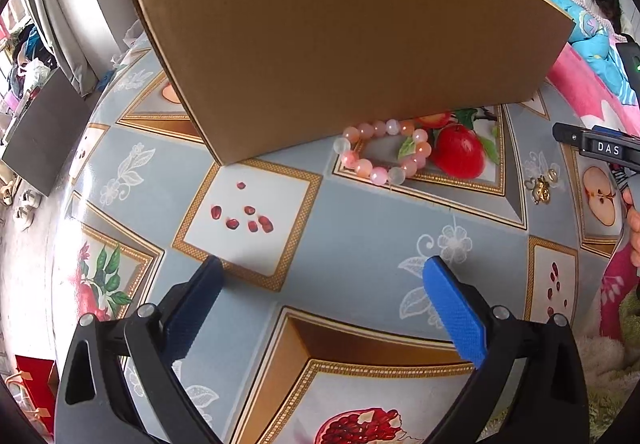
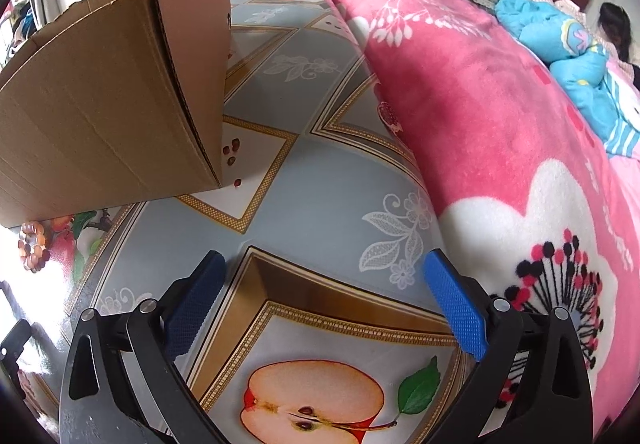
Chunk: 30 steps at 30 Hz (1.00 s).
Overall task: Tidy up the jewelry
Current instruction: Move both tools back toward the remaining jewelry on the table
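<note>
Two hand-held grippers hover with jaws wide apart and empty above a fruit-patterned tabletop (image 1: 360,228) as I line up the first pick. From the left hand-held gripper (image 1: 322,276) I see a pink bead bracelet (image 1: 382,152) lying flat on the cloth, close against the foot of a cardboard box (image 1: 340,44), with a small gold trinket (image 1: 542,184) lying apart to its right, near where the other tool (image 1: 596,144) enters the view. The right hand-held gripper (image 2: 324,270) looks down on bare cloth beside a pink blanket (image 2: 500,124); the bracelet (image 2: 34,246) shows only at the far left edge of its view. My judgement: the left side is better placed for the bracelet, and I should come down over one side of the ring so that a single strand of beads sits between the pads, well off the box wall. Round beads may roll out of a shallow pinch, so I would close slowly and low. What kind of piece the trinket is I cannot tell.
</note>
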Available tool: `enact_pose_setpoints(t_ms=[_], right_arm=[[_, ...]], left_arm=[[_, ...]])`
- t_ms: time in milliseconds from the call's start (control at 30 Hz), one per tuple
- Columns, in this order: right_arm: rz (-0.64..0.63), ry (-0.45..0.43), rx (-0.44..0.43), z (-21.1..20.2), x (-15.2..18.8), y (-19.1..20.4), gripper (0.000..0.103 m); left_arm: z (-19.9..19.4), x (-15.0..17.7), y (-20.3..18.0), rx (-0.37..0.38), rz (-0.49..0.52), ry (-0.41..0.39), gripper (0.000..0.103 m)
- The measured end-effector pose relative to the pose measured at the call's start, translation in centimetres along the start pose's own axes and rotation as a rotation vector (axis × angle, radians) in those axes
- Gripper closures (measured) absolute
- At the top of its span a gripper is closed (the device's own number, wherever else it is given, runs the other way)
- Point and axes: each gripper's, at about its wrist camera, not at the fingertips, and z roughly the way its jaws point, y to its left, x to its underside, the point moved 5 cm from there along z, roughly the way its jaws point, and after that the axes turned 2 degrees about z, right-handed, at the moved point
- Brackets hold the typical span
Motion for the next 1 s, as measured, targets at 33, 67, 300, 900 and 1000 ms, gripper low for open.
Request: enact_pose_setpoints(t_ms=[33,67,300,900,1000], right_arm=[[0.0,0.002,0.001,0.0,0.0,0.0,0.008],[0.001,0.004,0.002,0.0,0.1,0.0,0.008],[-0.002,-0.004,-0.006,-0.1,0.1,-0.1,0.008],[0.084,-0.201,-0.224,-6.0,-0.5,-3.6,0.008],[0.097,-0.216,-0.29,-6.9,0.0,-4.4,0.008]], left_arm=[[-0.1,0.1,0.0,-0.001,-0.003,0.003,0.005],[-0.1,0.1,0.1,-0.005,-0.01,0.007,0.005],[-0.3,0.5,0.0,-0.016,-0.025,-0.015,0.004],[-0.4,0.6,-0.1,-0.011,-0.016,-0.022,0.004],[-0.7,0.5,0.1,-0.006,-0.016,-0.03,0.005]])
